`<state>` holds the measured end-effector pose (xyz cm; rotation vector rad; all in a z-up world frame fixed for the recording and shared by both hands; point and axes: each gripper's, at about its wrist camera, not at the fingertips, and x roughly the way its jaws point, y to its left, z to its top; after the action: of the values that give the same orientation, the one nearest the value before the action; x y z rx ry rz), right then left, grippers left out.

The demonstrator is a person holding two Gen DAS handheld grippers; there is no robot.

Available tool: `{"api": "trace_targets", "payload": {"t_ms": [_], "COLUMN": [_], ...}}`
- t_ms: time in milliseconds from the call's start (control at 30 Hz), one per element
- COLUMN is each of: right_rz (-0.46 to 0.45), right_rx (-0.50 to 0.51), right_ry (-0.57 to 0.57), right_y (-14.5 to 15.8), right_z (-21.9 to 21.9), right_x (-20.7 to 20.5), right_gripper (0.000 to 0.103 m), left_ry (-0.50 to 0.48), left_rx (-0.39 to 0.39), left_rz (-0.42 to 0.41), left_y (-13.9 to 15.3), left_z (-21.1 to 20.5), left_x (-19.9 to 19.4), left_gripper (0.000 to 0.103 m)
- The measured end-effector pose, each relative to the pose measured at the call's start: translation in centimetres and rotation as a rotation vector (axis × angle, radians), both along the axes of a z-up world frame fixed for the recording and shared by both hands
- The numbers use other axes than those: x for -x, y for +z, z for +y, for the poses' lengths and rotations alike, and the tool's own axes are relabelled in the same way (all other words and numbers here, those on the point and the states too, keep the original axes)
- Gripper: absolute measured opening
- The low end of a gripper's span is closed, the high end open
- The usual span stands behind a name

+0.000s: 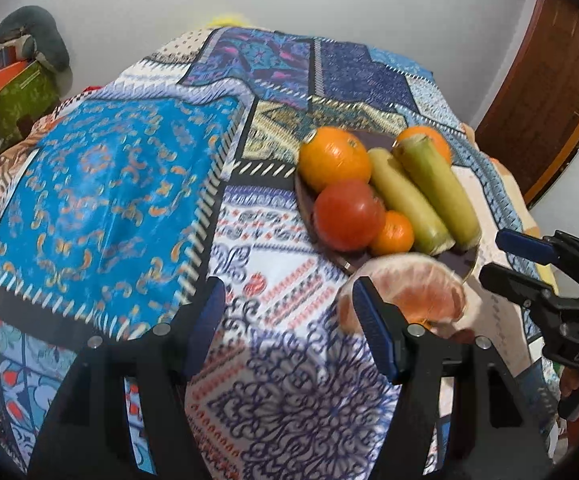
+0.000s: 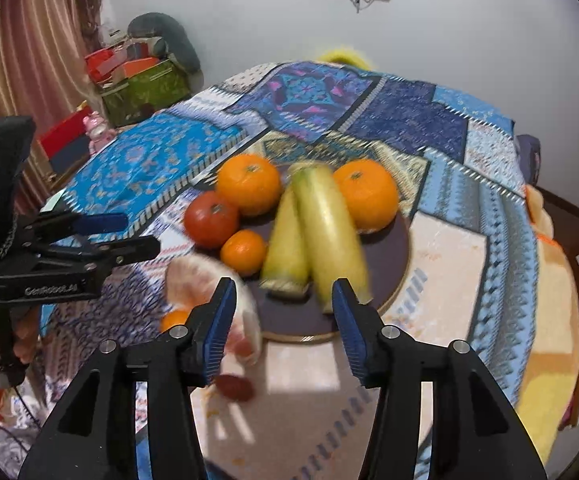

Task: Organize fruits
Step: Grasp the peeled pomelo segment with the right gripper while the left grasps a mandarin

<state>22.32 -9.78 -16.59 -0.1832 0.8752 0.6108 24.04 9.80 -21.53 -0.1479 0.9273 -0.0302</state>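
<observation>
A dark round plate (image 2: 393, 248) (image 1: 459, 258) on the patterned cloth holds two large oranges (image 2: 248, 184) (image 2: 365, 194), a red tomato (image 2: 210, 219) (image 1: 347, 216), a small mandarin (image 2: 243, 251) (image 1: 393, 233) and two yellow-green corn-like cobs (image 2: 329, 232) (image 1: 435, 188). A peeled grapefruit-like fruit (image 1: 409, 292) (image 2: 205, 280) lies just off the plate's near-left rim, with a small orange fruit (image 2: 172, 319) and a small dark red fruit (image 2: 234, 387) near it. My left gripper (image 1: 289, 328) is open and empty left of it. My right gripper (image 2: 283, 320) is open and empty over the plate's near edge.
The table wears a blue patchwork cloth (image 1: 109, 200). Boxes and a grey cushion (image 2: 145, 68) are stacked at the far left by a curtain. A wooden door (image 1: 549, 80) stands at the right. A yellow-orange blanket (image 2: 549, 360) hangs at the table's right side.
</observation>
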Motion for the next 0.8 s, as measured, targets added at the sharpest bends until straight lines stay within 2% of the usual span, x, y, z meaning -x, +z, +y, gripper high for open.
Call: {"api": "trace_targets", "payload": {"t_ms": [267,433,567,633,800], "right_rz": [0.105,0.138,0.158,0.150,0.140], "right_rx": [-0.027,-0.062,-0.088,-0.088,-0.130], "right_ry": [0.042,0.052,0.074,0.072,0.092], "right_y": [-3.0,-3.5,-3.7,-3.6,-2.7], "right_z": [1.6,1.8,2.1,2.2,1.4], "right_x": [-0.3,-0.9,-1.1,-0.8,0.2], "right_gripper": [0.048,0.047,0.038,0.037,0.028], "left_ry": [0.005,0.006,0.004,0.005,0.006], "left_rx": [0.018,0.019,0.014,0.014,0.000], "left_rz": [0.070,0.064,0.062,0.062,0.060], "left_y": [-2.5,-3.1,-3.1,-3.1,-3.2], "left_z": [0.3,0.1,-0.1,-0.1,-0.2], "left_x": [-0.3,-0.6,-0.8,-0.8,-0.8], "left_gripper": [0.066,0.066,0.066,0.066,0.066]}}
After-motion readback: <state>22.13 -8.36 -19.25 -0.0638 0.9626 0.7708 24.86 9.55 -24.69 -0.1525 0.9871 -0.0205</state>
